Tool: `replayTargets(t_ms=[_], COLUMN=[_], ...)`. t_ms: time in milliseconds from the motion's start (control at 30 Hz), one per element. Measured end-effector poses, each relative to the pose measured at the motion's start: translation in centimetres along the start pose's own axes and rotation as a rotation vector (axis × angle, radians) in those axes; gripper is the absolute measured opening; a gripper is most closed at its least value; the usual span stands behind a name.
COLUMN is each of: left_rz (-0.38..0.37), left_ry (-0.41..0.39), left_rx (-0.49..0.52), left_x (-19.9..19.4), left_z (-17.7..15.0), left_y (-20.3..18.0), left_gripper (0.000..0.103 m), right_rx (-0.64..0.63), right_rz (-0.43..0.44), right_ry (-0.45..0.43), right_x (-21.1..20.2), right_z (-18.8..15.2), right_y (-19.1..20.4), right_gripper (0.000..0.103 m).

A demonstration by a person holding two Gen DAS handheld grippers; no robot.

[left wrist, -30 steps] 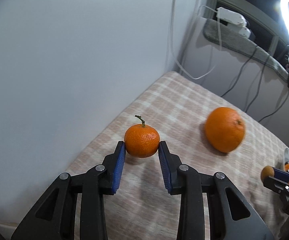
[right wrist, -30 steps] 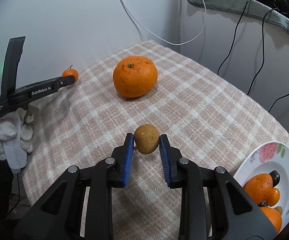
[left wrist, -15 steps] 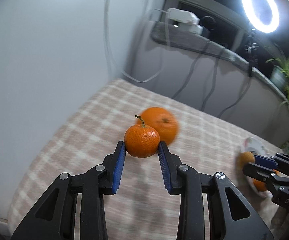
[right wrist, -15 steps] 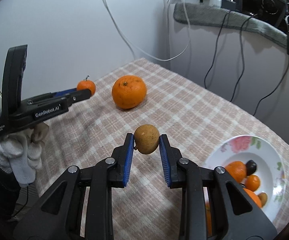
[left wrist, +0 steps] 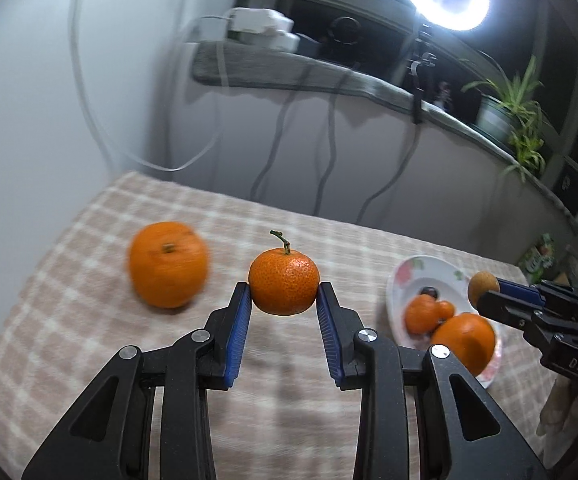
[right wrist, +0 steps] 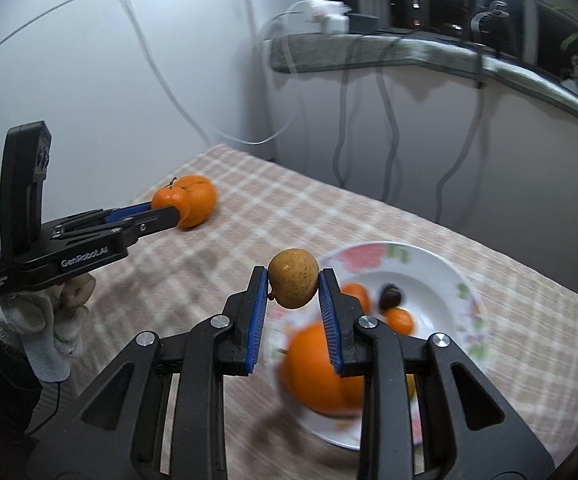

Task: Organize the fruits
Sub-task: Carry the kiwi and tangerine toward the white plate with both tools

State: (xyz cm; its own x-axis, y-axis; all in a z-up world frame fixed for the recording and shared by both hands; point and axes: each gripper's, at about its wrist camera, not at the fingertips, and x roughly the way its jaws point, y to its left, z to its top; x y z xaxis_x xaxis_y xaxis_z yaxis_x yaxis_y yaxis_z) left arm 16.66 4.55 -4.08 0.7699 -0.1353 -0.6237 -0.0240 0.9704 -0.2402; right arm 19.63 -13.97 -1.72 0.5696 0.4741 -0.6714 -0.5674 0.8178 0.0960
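the left gripper (left wrist: 284,312) pinches a small orange (left wrist: 283,282) with a green stem. a big orange (left wrist: 167,264) sits on the checked cloth (left wrist: 89,320). the right gripper (left wrist: 489,296) holds a brown fruit (left wrist: 482,283) over a flowery plate (left wrist: 405,280).

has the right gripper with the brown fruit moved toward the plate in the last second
Yes. The right gripper, shut on the small brown fruit, now hangs over the flowered plate's near rim; a second ago the plate sat far off to its right.

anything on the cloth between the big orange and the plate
Only bare checked cloth lies between the big orange and the plate in the right wrist view. The mandarin is held in the air.
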Motion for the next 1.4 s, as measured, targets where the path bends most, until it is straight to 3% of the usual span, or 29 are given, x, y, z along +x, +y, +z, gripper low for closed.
replayTargets(t_ms=[667,967,1400], left_rz=[-0.157,-0.185,-0.191], left_ry=[0.074,0.093,0.119], left_rx=[0.129,0.193,0.207], left_x=[4.4,5.4,6.5], left_z=[1.3,1.1,1.0], left_y=[-8.4,-11.3,-12.0], left_gripper=[0.032,0.032,0.032], right_rx=[0.128,0.177,0.223], right_rz=[-0.108,-0.115,-0.095], right_ry=[0.014,0.033,0.052], right_x=[-1.5,-0.6,0.1], right_z=[-2.7,-3.5,-4.2], right_y=[-7.9,-9.9,-11.2], right_gripper=[0.027,0.027,0.027])
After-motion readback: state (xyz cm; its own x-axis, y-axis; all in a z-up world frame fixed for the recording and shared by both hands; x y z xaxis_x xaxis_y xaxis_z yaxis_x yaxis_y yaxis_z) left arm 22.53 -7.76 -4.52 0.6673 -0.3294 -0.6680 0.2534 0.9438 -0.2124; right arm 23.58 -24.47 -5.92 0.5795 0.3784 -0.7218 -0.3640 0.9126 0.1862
